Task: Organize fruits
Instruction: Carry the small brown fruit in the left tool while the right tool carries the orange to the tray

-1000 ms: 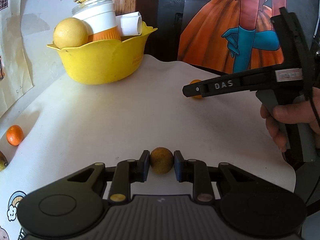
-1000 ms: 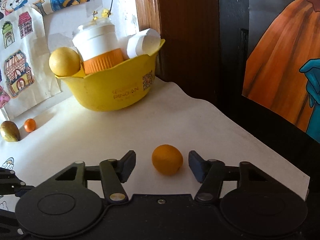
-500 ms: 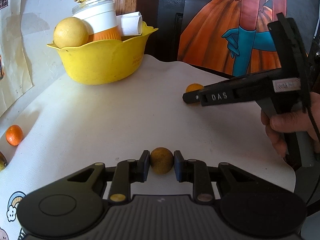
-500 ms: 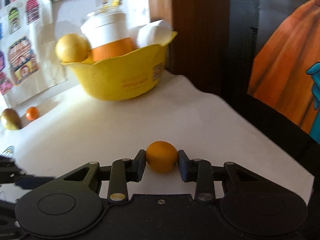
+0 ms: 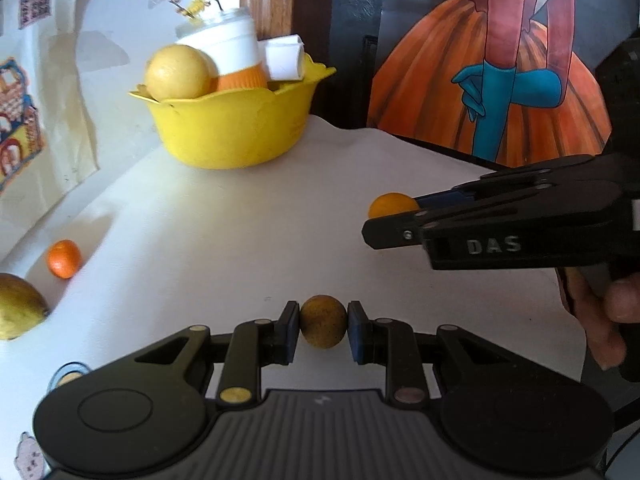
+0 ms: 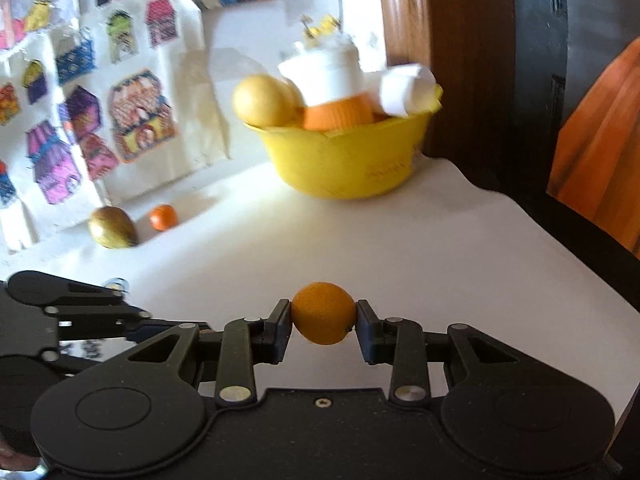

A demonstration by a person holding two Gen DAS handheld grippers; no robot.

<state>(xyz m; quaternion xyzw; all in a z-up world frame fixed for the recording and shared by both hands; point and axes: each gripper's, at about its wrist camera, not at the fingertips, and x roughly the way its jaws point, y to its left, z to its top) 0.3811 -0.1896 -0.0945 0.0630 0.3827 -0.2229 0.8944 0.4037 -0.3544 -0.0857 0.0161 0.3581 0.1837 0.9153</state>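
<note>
My left gripper is shut on a small brownish-yellow round fruit and holds it above the white table. My right gripper is shut on an orange, lifted off the table; the orange also shows in the left wrist view. A yellow bowl at the back holds a large yellow fruit, a white and orange cup and a white roll. A small tangerine and a yellow-green pear lie at the left by the wall.
A wall with taped cartoon drawings runs along the left. A painted orange-skirt picture stands behind the table's right edge. The left gripper body shows low left in the right wrist view.
My right gripper shut on the orange and lifted it, turning left toward the bowl. My left gripper rose with its fruit and shifted, bringing the pear into view.
</note>
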